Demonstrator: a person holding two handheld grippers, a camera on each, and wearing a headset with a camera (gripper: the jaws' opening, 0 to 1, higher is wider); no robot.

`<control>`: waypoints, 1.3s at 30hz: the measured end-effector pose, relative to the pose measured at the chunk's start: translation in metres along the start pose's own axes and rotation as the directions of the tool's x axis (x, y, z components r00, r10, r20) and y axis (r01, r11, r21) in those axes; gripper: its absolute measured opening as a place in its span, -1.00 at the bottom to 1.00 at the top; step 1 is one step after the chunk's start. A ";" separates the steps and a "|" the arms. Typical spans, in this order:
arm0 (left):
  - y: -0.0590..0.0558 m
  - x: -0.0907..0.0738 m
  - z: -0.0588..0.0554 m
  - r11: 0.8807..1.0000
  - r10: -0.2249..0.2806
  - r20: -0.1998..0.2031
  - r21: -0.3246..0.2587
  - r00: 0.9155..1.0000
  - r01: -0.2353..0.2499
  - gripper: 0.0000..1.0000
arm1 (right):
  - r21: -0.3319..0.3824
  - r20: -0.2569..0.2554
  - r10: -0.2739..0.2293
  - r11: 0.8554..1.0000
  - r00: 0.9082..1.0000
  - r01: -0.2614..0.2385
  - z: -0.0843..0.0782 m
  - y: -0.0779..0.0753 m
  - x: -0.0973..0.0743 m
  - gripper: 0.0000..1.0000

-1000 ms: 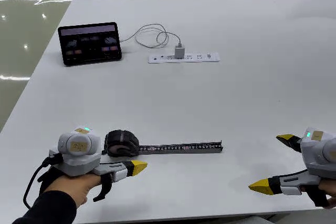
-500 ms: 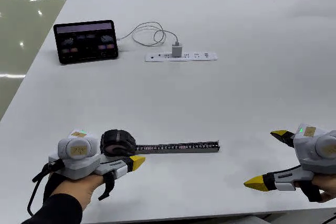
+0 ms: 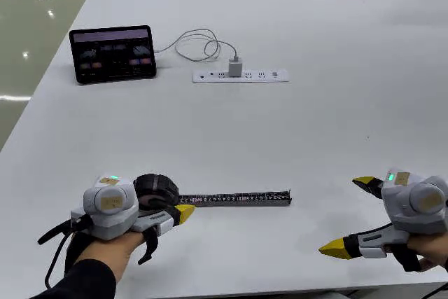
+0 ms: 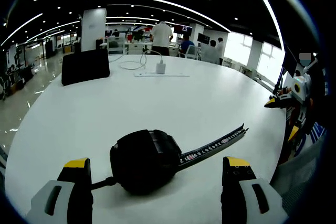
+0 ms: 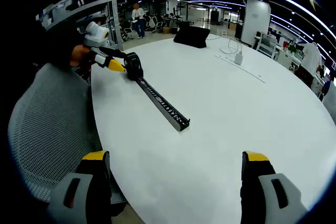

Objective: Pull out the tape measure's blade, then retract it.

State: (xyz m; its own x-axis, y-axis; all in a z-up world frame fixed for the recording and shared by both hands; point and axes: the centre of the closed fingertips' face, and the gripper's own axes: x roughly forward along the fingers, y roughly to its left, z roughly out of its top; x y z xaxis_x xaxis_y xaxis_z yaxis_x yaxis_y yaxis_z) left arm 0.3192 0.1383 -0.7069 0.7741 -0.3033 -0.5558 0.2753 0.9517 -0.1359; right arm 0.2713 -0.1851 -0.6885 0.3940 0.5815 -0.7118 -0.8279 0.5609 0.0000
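One tape measure (image 3: 159,191) sits inside my left gripper (image 4: 157,161), jaws parted, one blade (image 3: 234,199) pointing at my right gripper (image 3: 348,215), also parted.

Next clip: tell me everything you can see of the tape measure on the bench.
The tape measure has a rounded black case, seemingly plastic, lying on the white table. Its dark blade, with pale markings, is pulled out and lies flat on the table, ending in a small hook. The left claw is open, its jaws either side of the case with gaps showing; nothing grips it.
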 end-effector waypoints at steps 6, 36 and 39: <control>0.002 0.005 0.001 1.000 0.010 0.013 -0.002 1.000 -0.010 1.00 | -0.026 -0.025 0.026 0.999 0.999 -0.026 0.003 0.000 0.011 1.00; 0.003 0.016 0.008 1.000 0.007 0.084 0.001 0.996 -0.007 1.00 | -0.338 -0.259 0.235 0.887 0.937 -0.315 0.024 -0.008 0.086 0.46; 0.002 0.017 0.008 1.000 0.003 0.081 0.001 0.997 -0.003 1.00 | -0.337 -0.268 0.249 0.881 0.931 -0.332 0.025 -0.007 0.090 0.31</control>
State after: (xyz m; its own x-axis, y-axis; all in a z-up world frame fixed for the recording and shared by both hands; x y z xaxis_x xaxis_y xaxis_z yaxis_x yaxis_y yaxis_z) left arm 0.3371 0.1346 -0.7102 0.8184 -0.3033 -0.4882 0.2733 0.9526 -0.1336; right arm 0.3228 -0.1217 -0.7352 0.0540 0.5231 -0.8505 -0.9948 0.1023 -0.0002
